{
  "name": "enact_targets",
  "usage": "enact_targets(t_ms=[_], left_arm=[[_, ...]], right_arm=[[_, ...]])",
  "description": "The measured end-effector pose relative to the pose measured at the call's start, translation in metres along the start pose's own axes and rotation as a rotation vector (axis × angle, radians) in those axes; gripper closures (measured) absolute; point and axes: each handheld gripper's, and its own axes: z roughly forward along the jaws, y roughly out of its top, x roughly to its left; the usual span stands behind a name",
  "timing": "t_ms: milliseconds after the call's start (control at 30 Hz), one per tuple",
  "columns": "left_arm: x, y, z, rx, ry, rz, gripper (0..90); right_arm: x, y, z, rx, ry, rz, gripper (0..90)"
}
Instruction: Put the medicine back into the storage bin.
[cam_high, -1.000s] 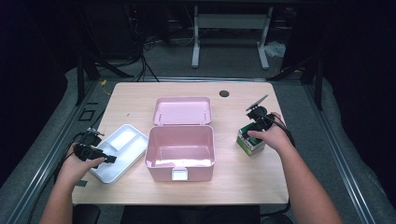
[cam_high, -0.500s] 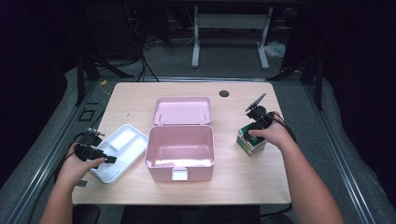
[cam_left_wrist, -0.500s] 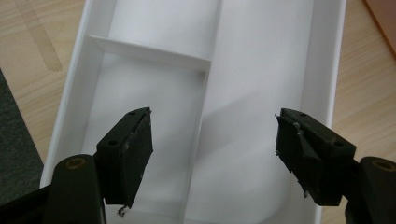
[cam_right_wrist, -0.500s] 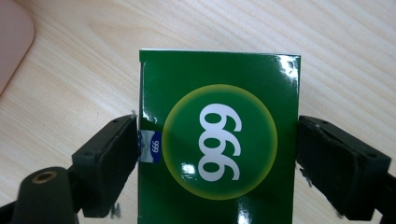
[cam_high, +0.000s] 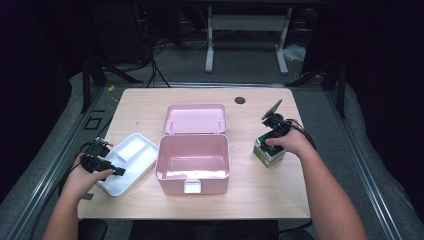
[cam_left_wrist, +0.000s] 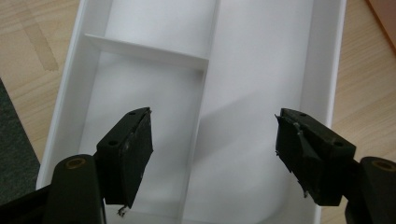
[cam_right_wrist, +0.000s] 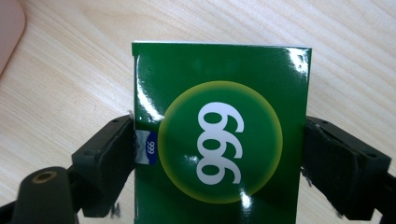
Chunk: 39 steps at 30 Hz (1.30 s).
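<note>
A green carton printed "999" stands on the wooden table, right of an open pink box. My right gripper is shut on the carton, one black jaw pressed to each side; from above the hand covers it at the carton. On the left lies a white divided tray. My left gripper hovers over the tray's near end, open, with nothing between its jaws. The left gripper view looks down past the left gripper into the bare tray.
The pink box's lid lies back flat behind it, and its inside looks bare. A dark round hole marks the table's far side. Metal rails run along both table sides, and frame legs and cables stand beyond.
</note>
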Motion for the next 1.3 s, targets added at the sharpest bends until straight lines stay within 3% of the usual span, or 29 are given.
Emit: enact_targets(t_ms=[433, 1033, 1300], left_arm=[[0.001, 0.0, 0.0, 0.0, -0.001, -0.004, 27.4], [0.001, 0.0, 0.0, 0.005, -0.005, -0.001, 27.6], [0.001, 0.0, 0.0, 0.008, -0.005, 0.003, 27.6]], right_arm=[[0.004, 0.004, -0.006, 0.01, -0.006, -0.023, 15.7], [0.023, 0.01, -0.057, -0.014, -0.027, -0.083, 15.8], [0.03, 0.01, -0.071, -0.019, -0.035, -0.132, 15.9]])
